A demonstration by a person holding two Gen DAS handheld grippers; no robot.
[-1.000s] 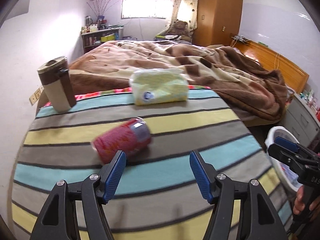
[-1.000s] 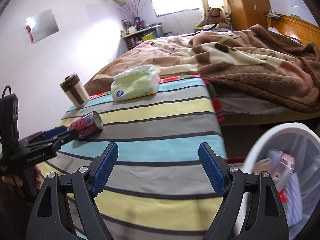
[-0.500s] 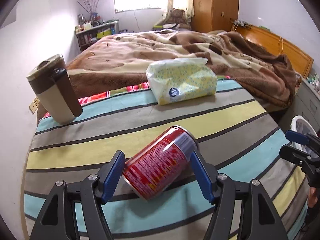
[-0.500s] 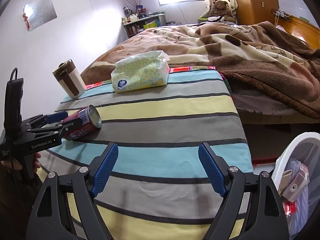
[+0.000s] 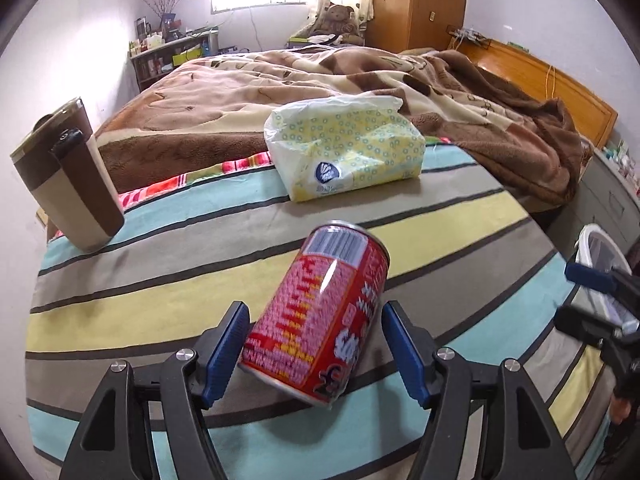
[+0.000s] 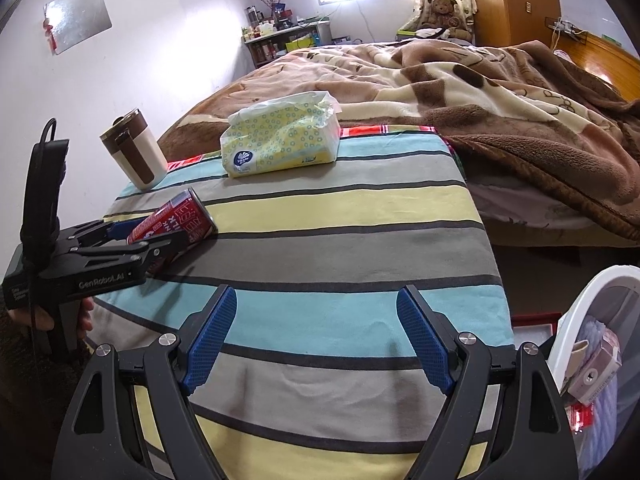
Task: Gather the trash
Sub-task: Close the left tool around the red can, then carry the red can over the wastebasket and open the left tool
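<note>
Nearby, striped cloth (image 5: 160,312) fronts a bed (image 5: 320,92); both fingers apart, left gripper (image 5: 314,344) straddling can (image 5: 320,312).

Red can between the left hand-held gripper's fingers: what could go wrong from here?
1. The red can lies on its side, skewed between the left hand-held gripper pads, with a gap on the right; closing may roll or twist it away.
2. Its far end points at the tissue pack; a push could knock that.
3. The white bin sits off the table's right side, so a weak grip might drop the can on the way.
</note>
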